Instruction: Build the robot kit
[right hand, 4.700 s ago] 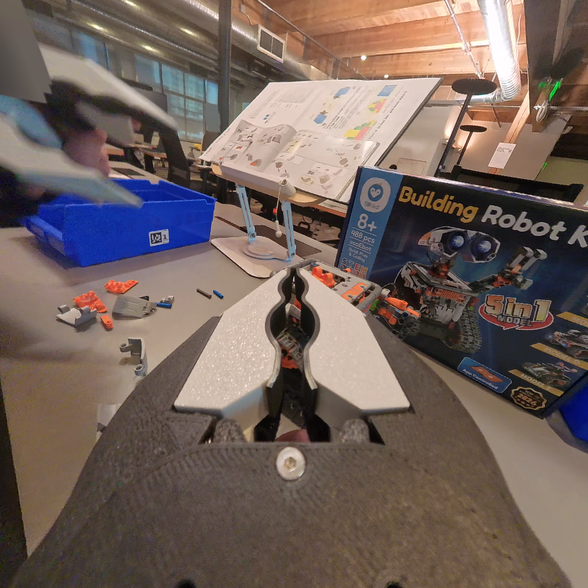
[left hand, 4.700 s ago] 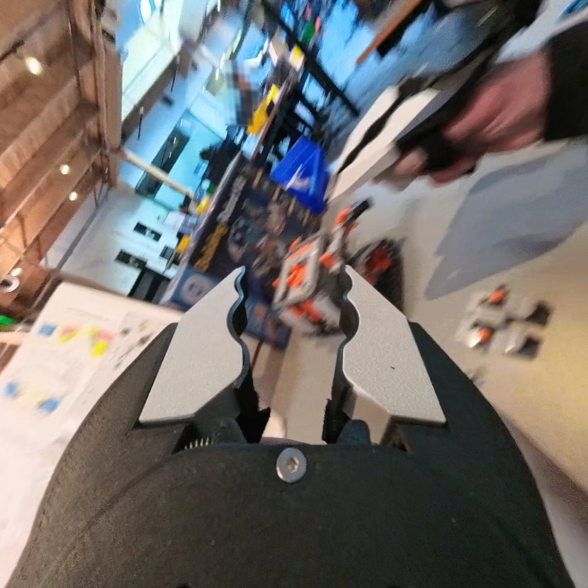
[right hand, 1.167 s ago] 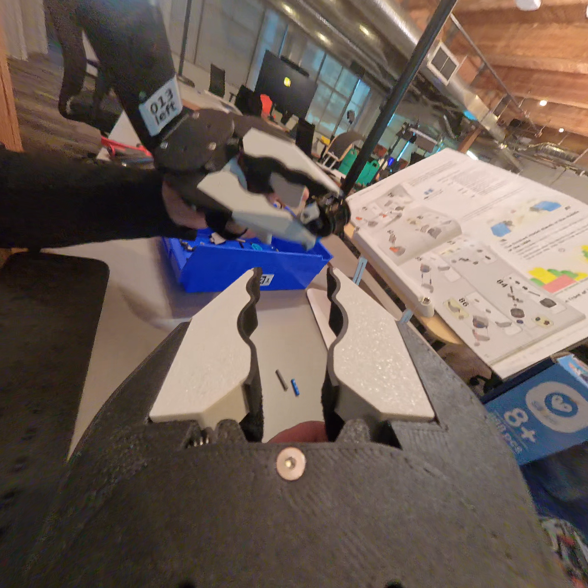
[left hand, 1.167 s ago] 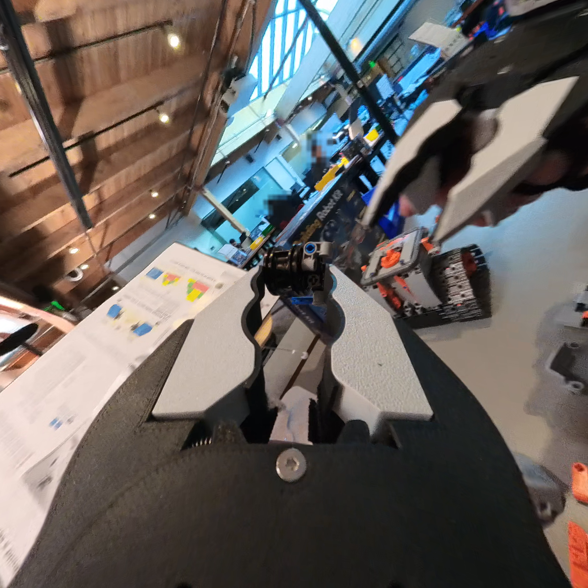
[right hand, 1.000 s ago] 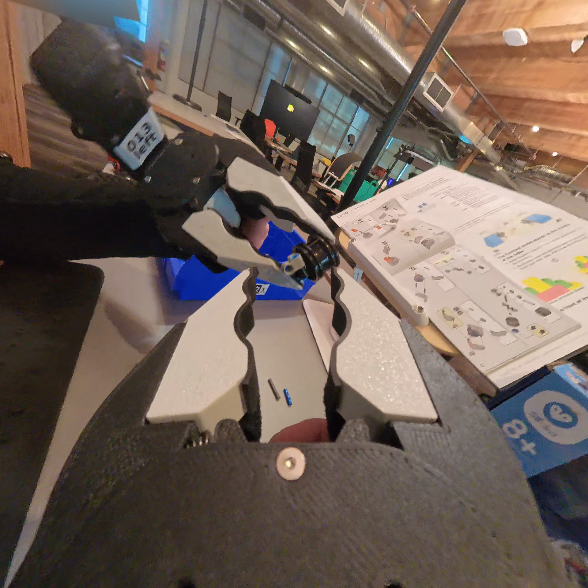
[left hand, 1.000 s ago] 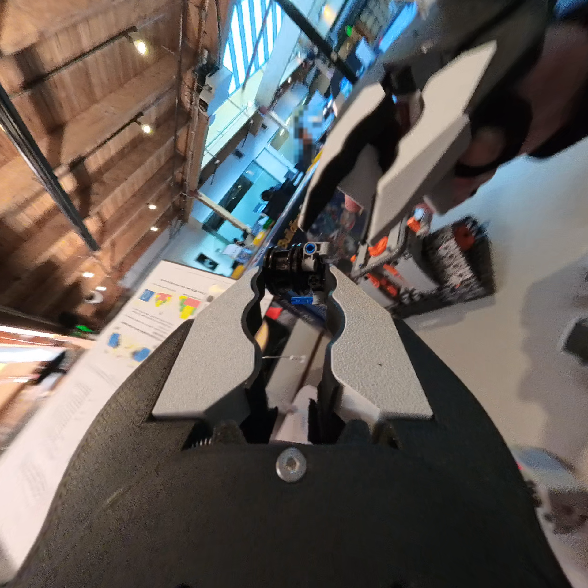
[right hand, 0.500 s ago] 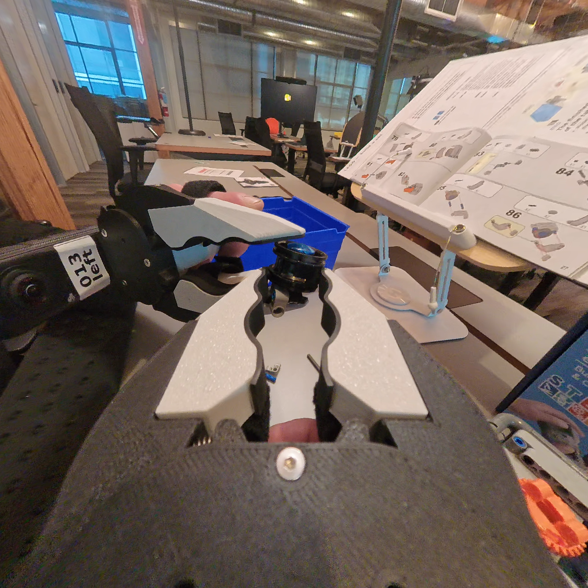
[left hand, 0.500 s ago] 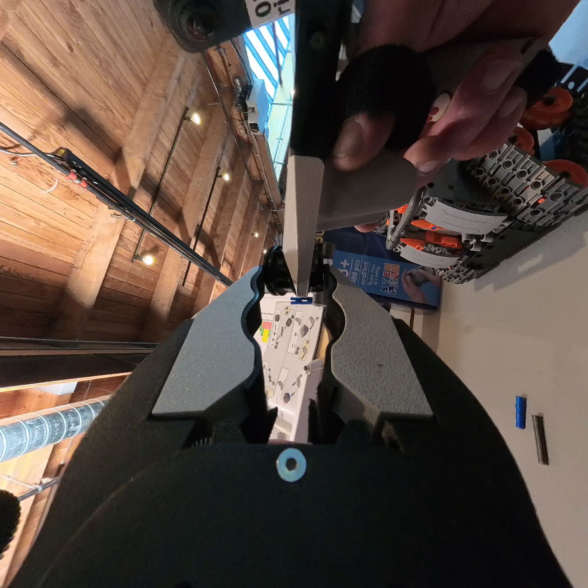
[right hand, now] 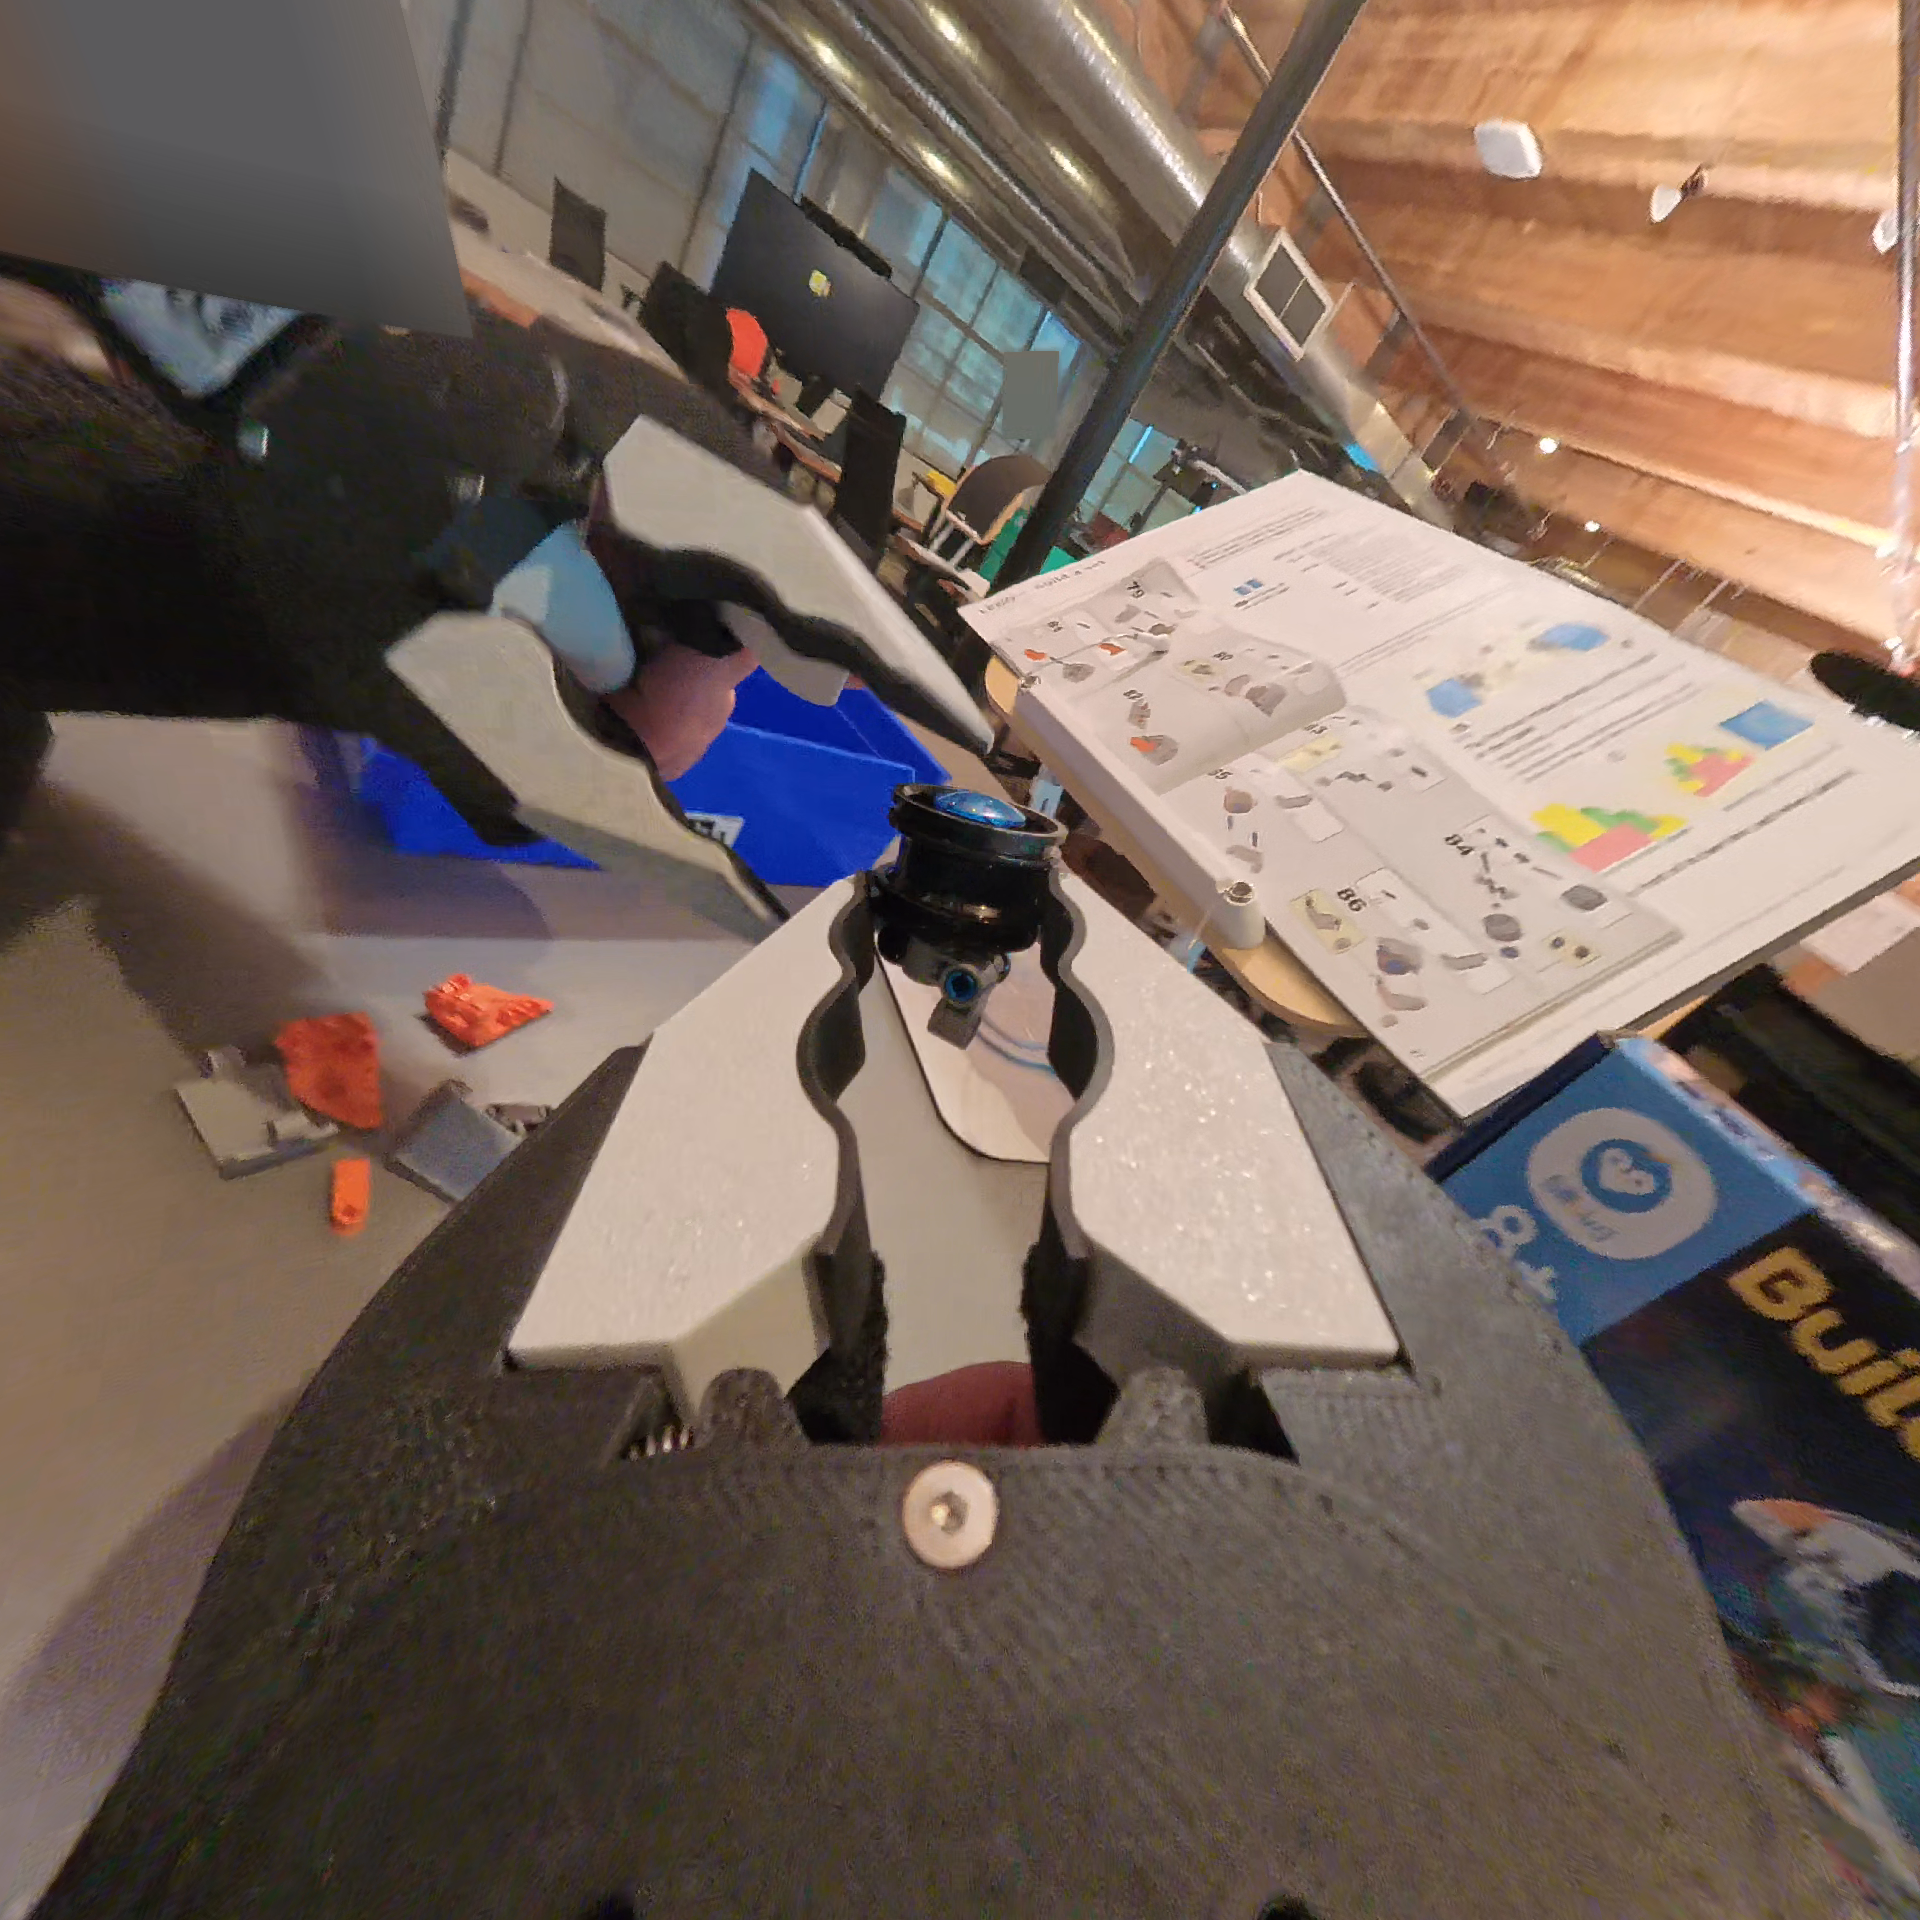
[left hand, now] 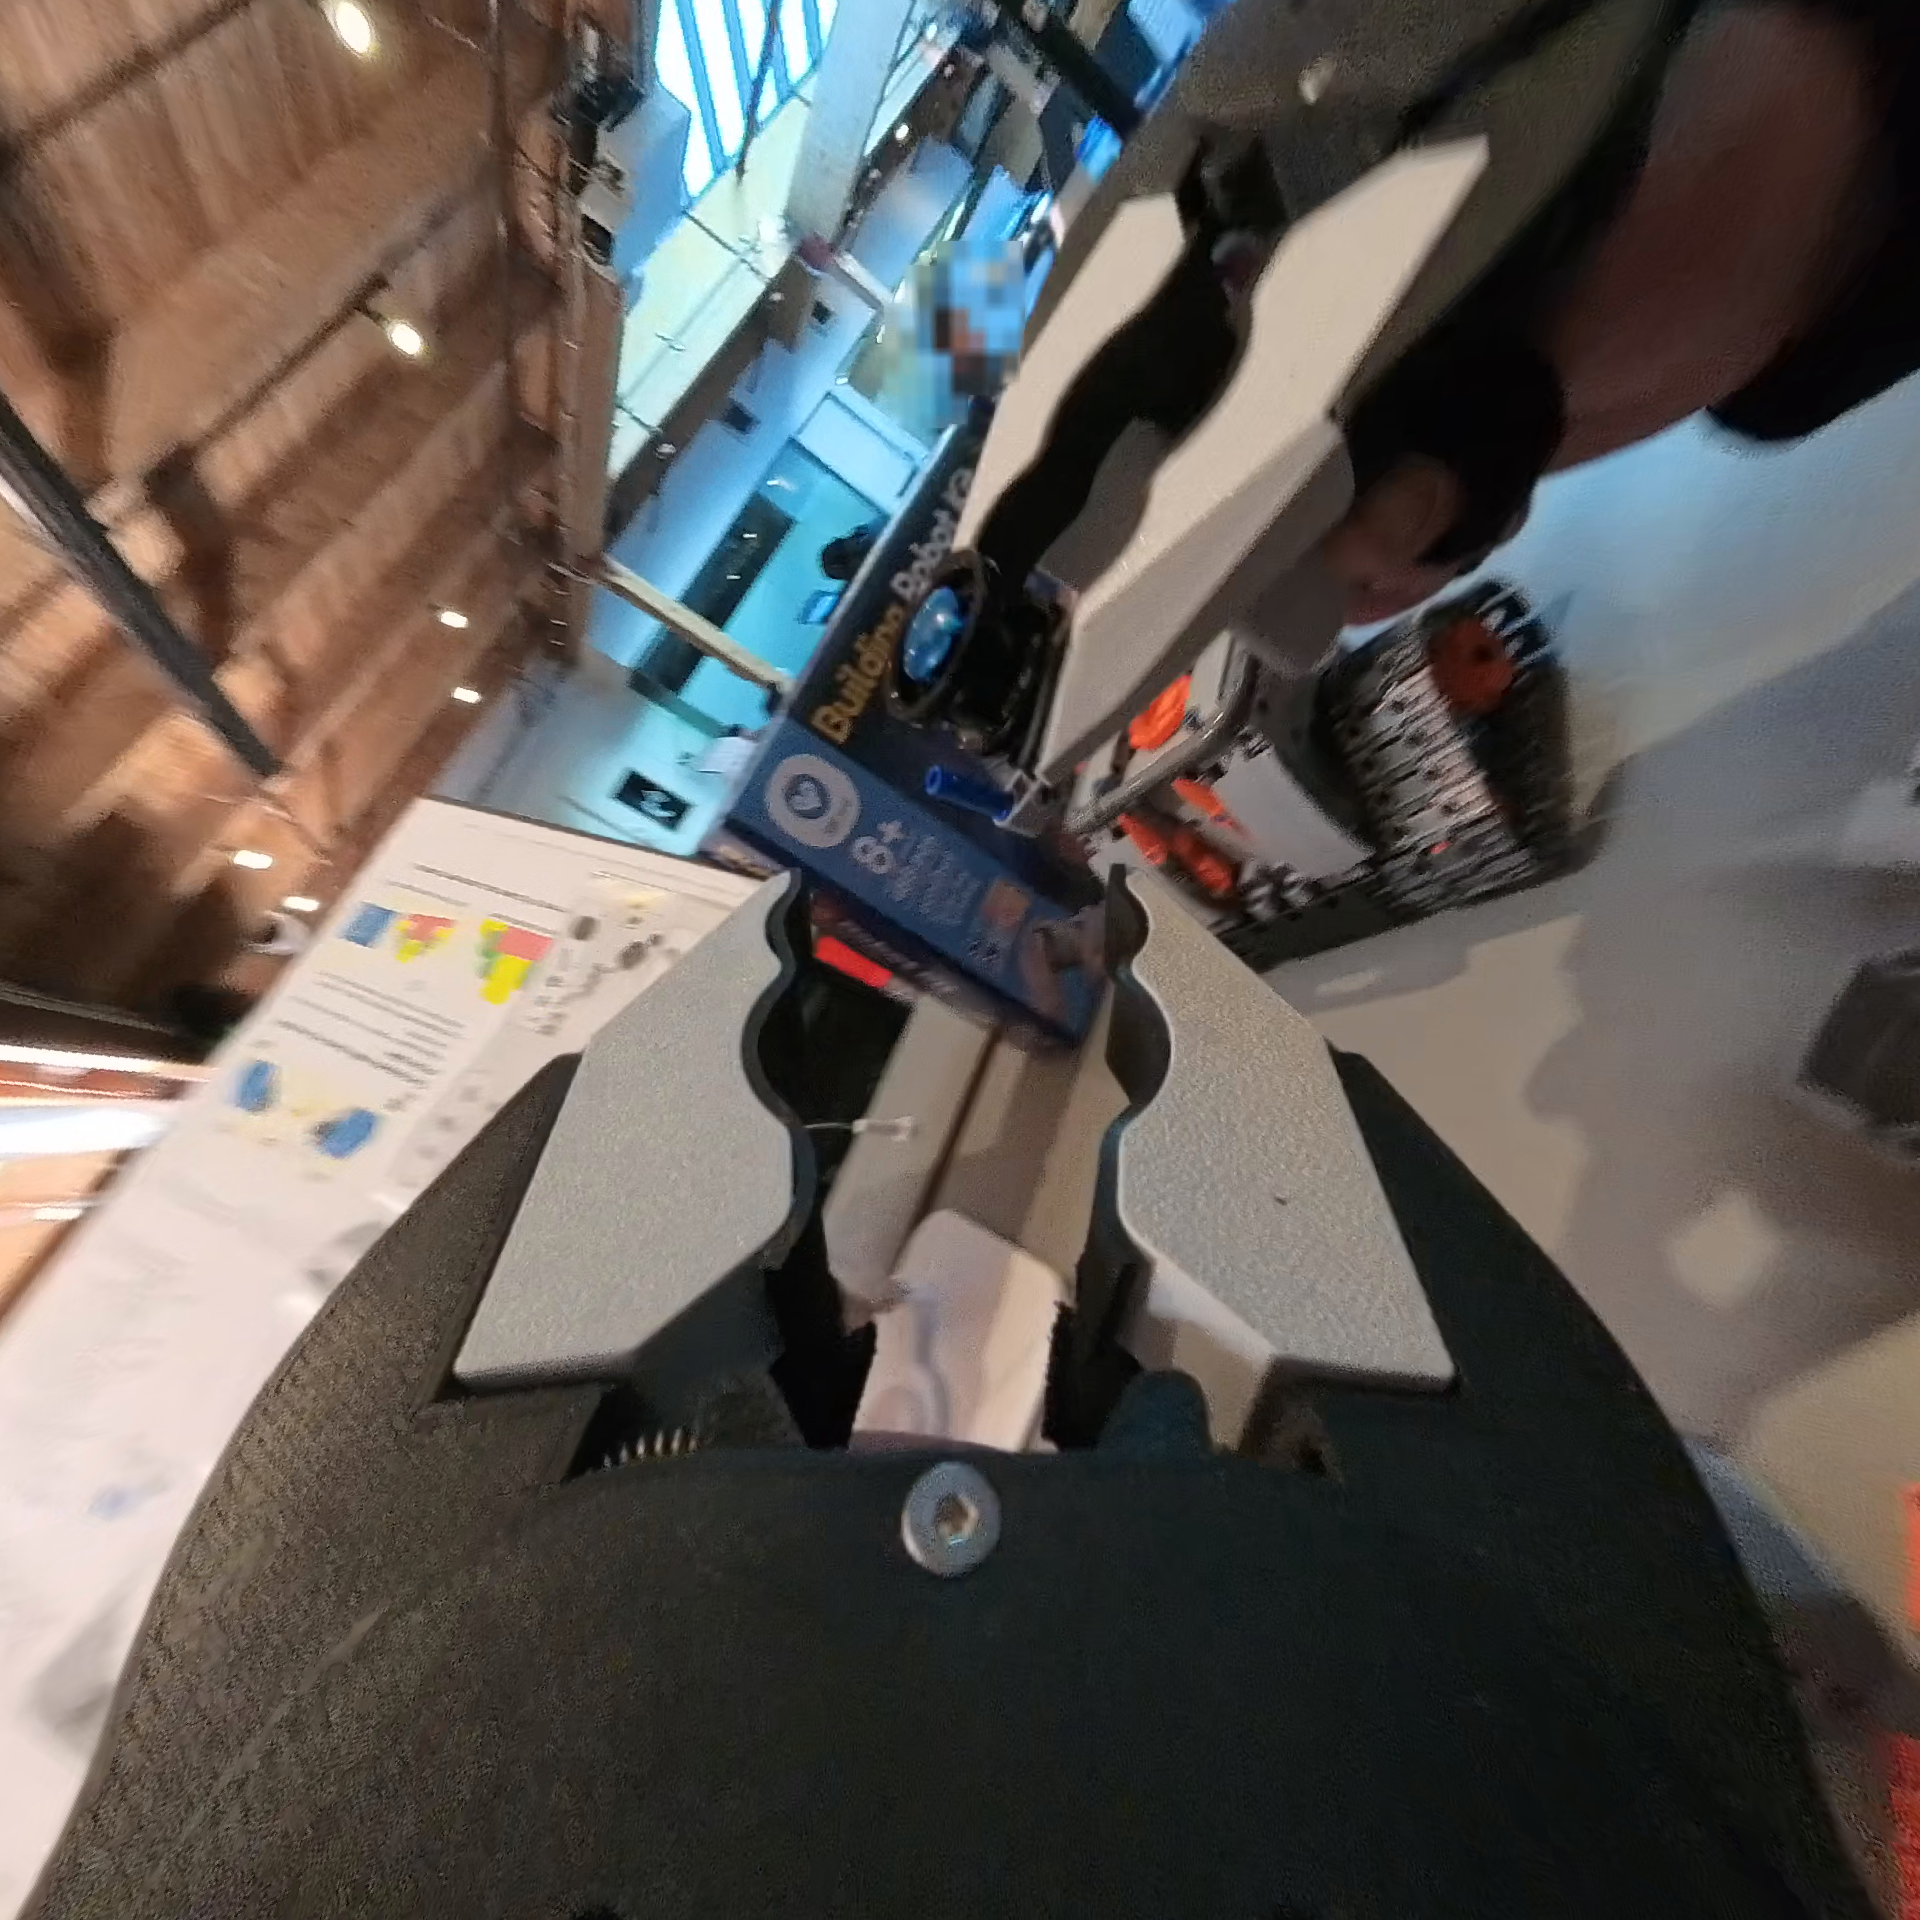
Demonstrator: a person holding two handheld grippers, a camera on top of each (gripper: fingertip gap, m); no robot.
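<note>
My right gripper is shut on a small black eye piece with a blue lens, held at its fingertips above the table. In the left wrist view the same right gripper shows at the upper right with the eye piece in it. My left gripper is open and empty, a short way back from the eye piece. It also shows in the right wrist view, jaws apart, just left of the held piece.
A tracked robot model stands by the kit box, which also shows in the right wrist view. An open instruction booklet on a stand, a blue bin, and loose orange and grey pieces lie on the grey table. Left and right tips are no more than a few centimetres apart.
The eye piece has passed from my left gripper to my right. The right gripper closed on it; the left opened, let go and drew back.
</note>
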